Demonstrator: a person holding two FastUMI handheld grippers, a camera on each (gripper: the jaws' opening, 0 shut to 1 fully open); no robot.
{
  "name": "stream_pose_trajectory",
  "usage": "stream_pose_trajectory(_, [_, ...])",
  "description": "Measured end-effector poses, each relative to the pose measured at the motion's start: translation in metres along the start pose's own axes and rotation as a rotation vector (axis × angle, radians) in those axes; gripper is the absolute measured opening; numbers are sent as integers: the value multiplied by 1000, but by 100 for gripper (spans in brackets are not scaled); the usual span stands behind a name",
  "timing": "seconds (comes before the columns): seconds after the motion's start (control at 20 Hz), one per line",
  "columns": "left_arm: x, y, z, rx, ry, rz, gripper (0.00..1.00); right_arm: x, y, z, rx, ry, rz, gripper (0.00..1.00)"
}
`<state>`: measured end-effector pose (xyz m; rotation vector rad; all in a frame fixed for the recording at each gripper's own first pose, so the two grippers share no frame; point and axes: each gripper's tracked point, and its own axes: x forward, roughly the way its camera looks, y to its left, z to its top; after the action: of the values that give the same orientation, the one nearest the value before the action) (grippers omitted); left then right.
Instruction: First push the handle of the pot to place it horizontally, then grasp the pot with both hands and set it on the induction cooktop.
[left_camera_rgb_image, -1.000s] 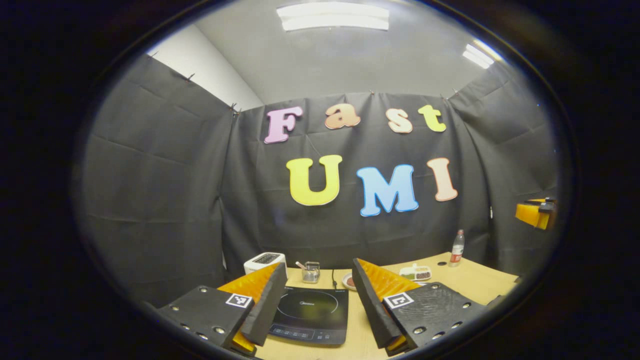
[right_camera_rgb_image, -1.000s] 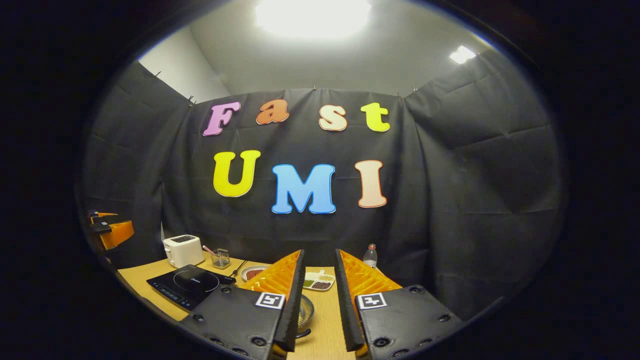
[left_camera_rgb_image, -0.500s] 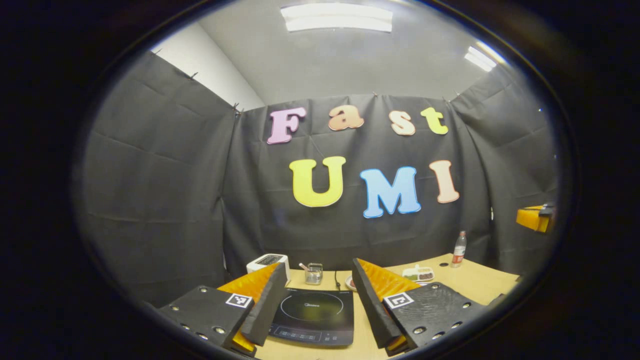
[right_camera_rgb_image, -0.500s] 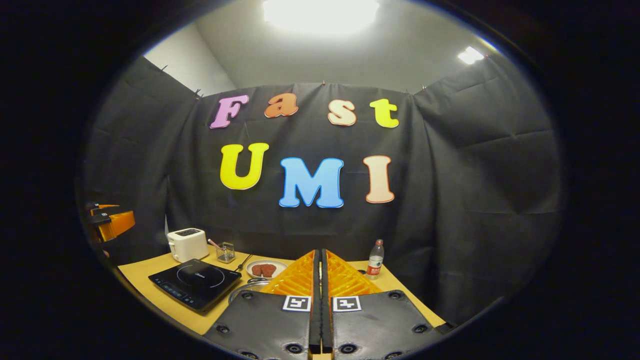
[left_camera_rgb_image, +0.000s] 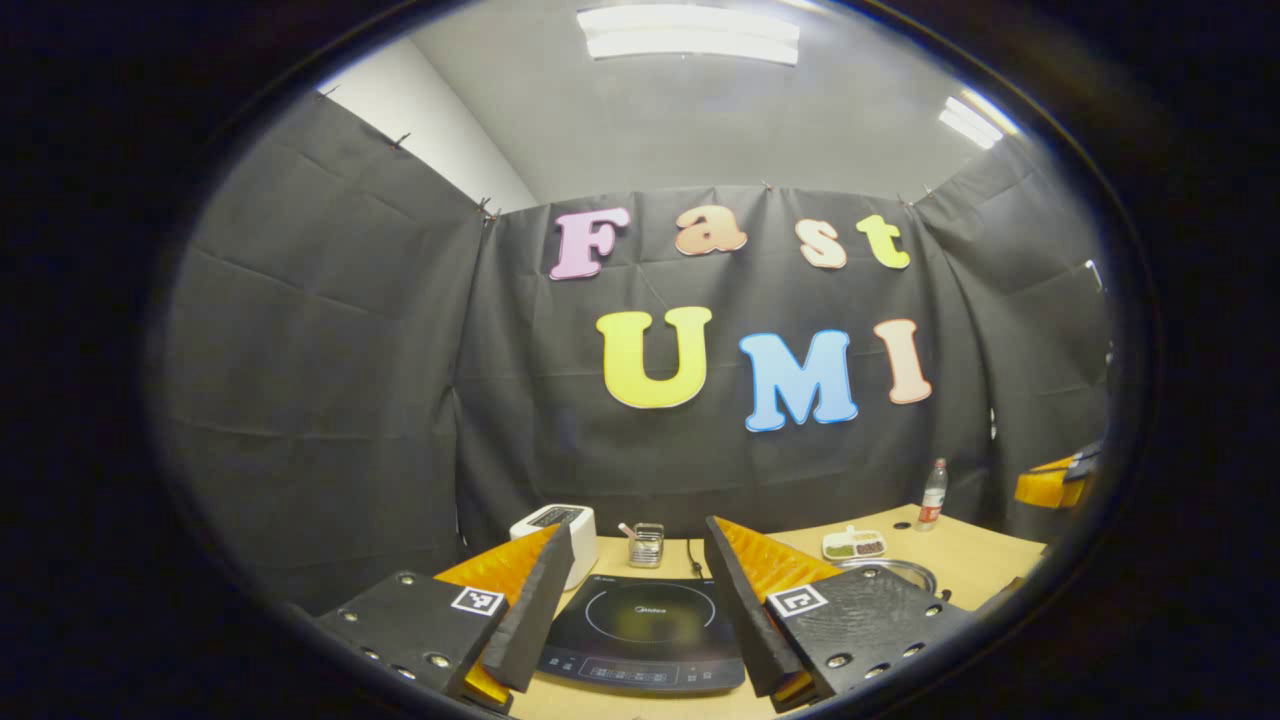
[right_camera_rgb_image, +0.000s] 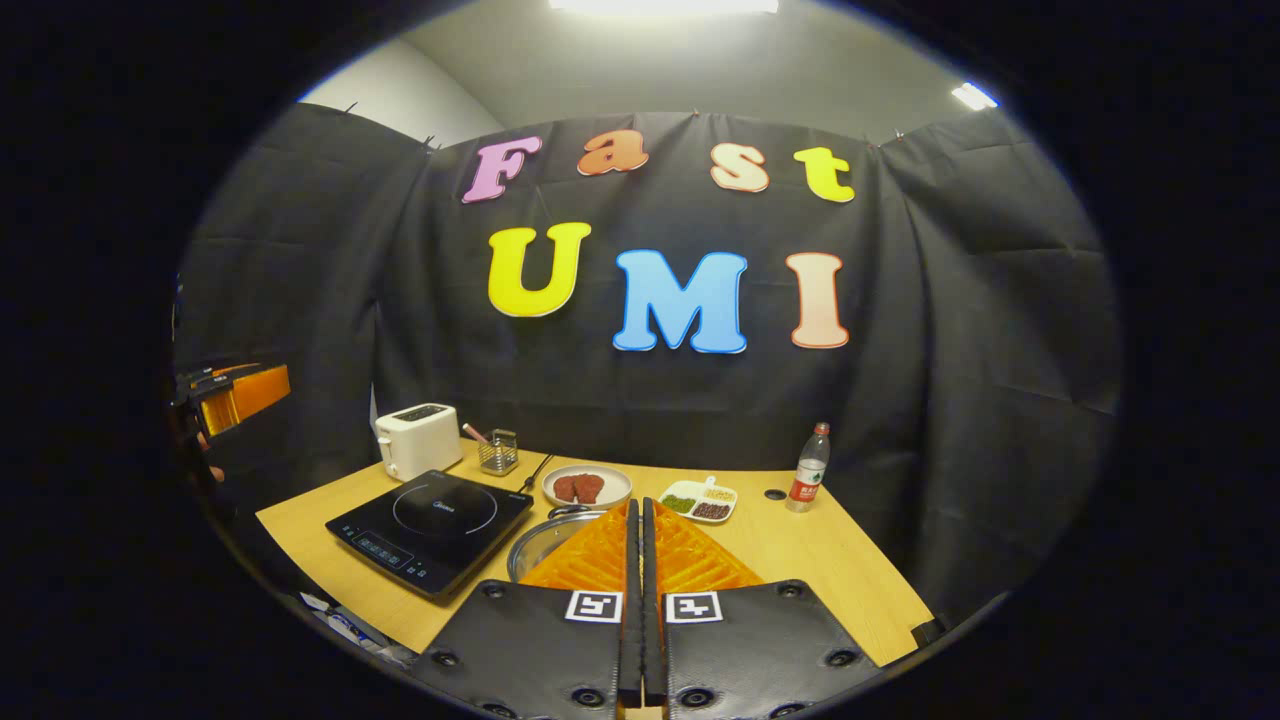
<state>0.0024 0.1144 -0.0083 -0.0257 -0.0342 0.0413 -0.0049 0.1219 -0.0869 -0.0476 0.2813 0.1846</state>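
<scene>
**Black-curtained booth, wooden table, pot beside the cooktop**

A light wooden table stands against the black cloth wall under ceiling lights.

The right gripper has its two orange-backed fingers pressed flat together with nothing between them, raised above the near part of the table and pointing at the back wall. The left gripper has its fingers spread wide and holds nothing; between them lies the black induction cooktop.

The right gripper view looks down on the whole table. The pot, shiny metal with an open round rim, sits on the wood just right of the induction cooktop, partly hidden behind the closed fingers. A small dark piece shows at its far rim; I cannot tell which way the handle runs. Behind it are a plate of red meat, a divided white dish, a bottle, a white toaster and a wire holder. The other gripper shows at the far left edge.

The left gripper view sits lower: the pot is a thin metal rim behind the right-hand finger, with a short dark stub at its right end.
</scene>
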Motion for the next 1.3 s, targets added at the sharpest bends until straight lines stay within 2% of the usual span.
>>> stream_pose_trajectory(0.2, [-1,13,-2,11,-4,17,80,6,20,-38,9,118,70,2])
stream_pose_trajectory(0.45, [-5,10,-10,19,18,38,80,18,26,-81,4,246,140,2])
stream_pose_trajectory(0.7, [4,-4,-15,31,33,89,80,32,25,-127,-22,373,243,2])
stream_pose_trajectory(0.75, [6,-8,-16,32,41,97,77,34,25,-136,-22,402,264,2])
stream_pose_trajectory(0.9, [14,-24,-21,42,61,115,80,39,26,-163,-15,493,336,2])
stream_pose_trajectory(1.15, [25,-49,-24,65,82,133,80,52,14,-190,-36,590,391,2])
stream_pose_trajectory(1.3, [35,-61,-24,81,82,134,77,59,2,-206,-68,649,394,2])
